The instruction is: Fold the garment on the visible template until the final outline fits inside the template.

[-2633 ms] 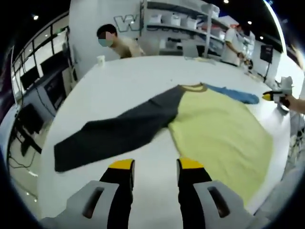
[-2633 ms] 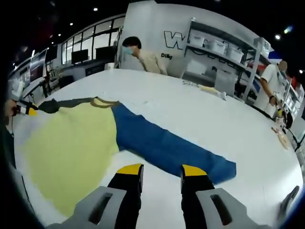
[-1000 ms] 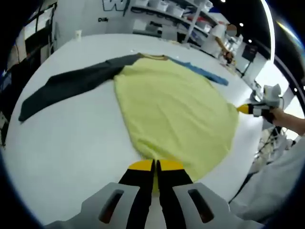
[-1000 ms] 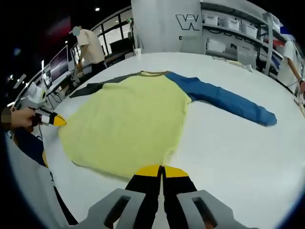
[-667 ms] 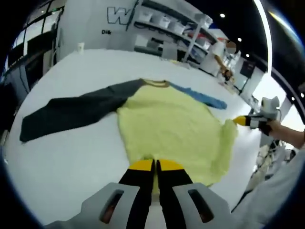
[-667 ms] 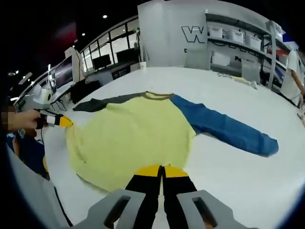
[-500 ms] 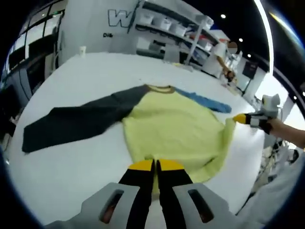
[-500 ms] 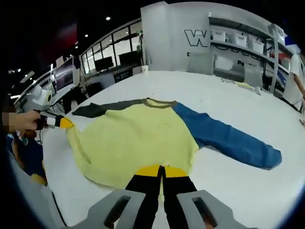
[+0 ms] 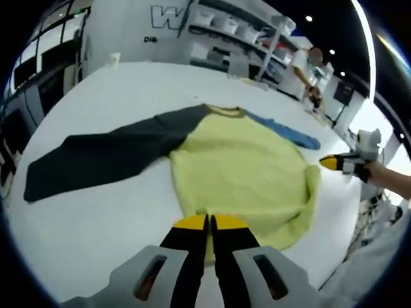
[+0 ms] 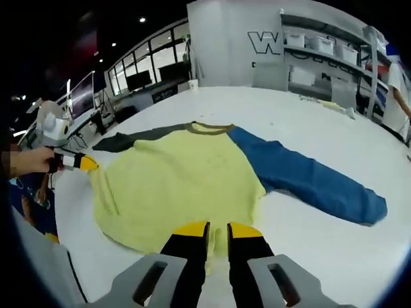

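Above, a large "W" (image 10: 262,42) marks the back wall beside storage shelves (image 10: 324,54). Centre frame, the yellow raglan shirt (image 9: 241,173) lies flat on the white table (image 9: 83,212), collar toward the wall, dark sleeve (image 9: 96,157) and blue sleeve (image 10: 308,183) spread sideways. Left gripper (image 9: 209,222) pinches the hem; right gripper (image 10: 218,229) stands slightly parted at the hem.

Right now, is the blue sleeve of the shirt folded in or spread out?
Spread out. The blue sleeve lies flat and straight on the white table, stretched away from the yellow body, nothing folded over it.
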The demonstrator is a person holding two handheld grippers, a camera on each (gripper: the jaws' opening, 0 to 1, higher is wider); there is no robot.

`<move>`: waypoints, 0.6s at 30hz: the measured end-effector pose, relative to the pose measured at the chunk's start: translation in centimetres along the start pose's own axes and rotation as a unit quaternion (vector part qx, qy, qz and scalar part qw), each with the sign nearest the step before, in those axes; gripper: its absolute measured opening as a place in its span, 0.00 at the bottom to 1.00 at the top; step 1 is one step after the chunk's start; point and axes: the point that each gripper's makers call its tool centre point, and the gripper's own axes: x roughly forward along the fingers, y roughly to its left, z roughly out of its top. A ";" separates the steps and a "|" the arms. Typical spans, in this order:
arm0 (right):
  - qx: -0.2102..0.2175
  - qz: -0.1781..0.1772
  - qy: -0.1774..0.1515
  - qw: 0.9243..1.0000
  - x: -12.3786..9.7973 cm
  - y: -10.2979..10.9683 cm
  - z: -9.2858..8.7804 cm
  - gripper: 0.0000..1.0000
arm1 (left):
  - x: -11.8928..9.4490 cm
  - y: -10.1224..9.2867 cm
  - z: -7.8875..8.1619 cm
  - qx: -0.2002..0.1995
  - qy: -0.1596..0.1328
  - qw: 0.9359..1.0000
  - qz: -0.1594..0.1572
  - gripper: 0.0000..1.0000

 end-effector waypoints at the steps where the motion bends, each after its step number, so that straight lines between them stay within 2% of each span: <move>1: -0.001 0.002 0.004 1.000 -0.2 0.0 -0.5 0.06 | -0.1 0.0 -0.1 -0.001 0.000 1.000 0.001 0.00; 3: -0.004 0.011 0.016 1.000 -0.5 0.2 -1.7 0.06 | -0.1 -0.1 -0.3 -0.005 0.003 1.000 0.002 0.00; 6: 0.000 0.022 0.020 1.000 -0.8 1.0 -2.1 0.06 | 0.0 0.0 -0.7 -0.007 0.007 1.000 0.003 0.00; 10: 0.002 0.034 0.030 0.999 0.3 1.6 -2.9 0.06 | 0.1 0.3 -1.1 -0.006 0.013 1.000 0.004 0.00; 12: 0.001 0.036 0.032 0.999 0.5 1.7 -3.0 0.06 | 0.0 0.3 -1.2 -0.007 0.014 1.000 0.005 0.00; 14: 0.002 0.038 0.034 0.999 0.7 1.8 -3.2 0.00 | -0.1 0.3 -1.2 -0.005 0.015 1.000 0.006 0.00; 18: 0.011 0.034 0.036 0.999 0.1 1.9 -3.3 0.00 | -0.6 0.1 -1.6 0.001 0.017 1.000 0.008 0.00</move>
